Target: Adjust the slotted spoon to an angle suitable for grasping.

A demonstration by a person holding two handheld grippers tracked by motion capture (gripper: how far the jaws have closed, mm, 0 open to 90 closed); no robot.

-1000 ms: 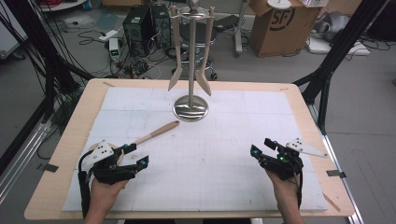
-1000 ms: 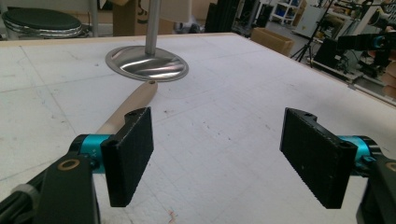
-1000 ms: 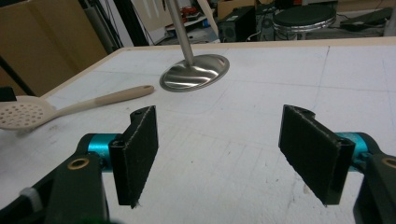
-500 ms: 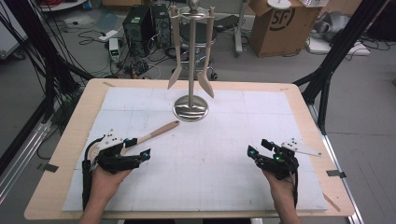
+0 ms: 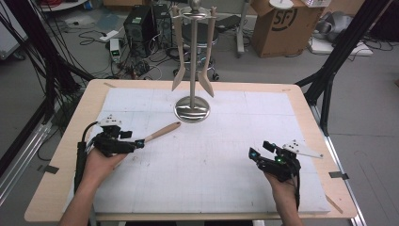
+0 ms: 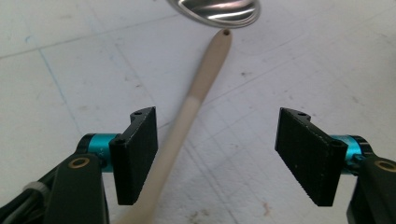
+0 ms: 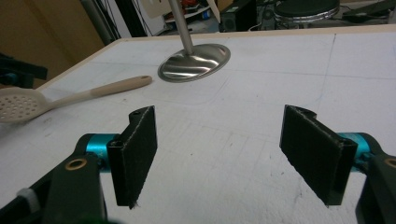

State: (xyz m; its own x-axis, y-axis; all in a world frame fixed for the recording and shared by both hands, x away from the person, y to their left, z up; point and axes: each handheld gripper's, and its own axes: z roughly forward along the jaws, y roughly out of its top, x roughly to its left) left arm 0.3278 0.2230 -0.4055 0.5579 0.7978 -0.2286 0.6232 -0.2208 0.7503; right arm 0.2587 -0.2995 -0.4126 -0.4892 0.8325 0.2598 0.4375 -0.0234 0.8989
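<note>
Slotted spoon (image 7: 18,106) lies flat on the white mat, left half of the table, handle (image 6: 196,98) pointing toward the rack base, its hole end just short of it. It lies diagonally, perforated head toward the left edge, so the handle offers the free part to grab.

Left gripper (image 5: 136,144) sits over the handle with jaws spread wide; they have just been closing a little. The handle runs between the pads, hard by one pad (image 6: 137,154), not yet pinched. Looks like lining up for a grasp on the handle.

Right gripper (image 5: 256,157) rests near the front right corner, jaws wide apart, nothing between them, parked out of the way.

Utensil rack (image 5: 193,61) stands at the back centre, chrome base (image 7: 195,61) on the mat, two wooden utensils (image 5: 207,80) hanging; likely where the spoon goes.
</note>
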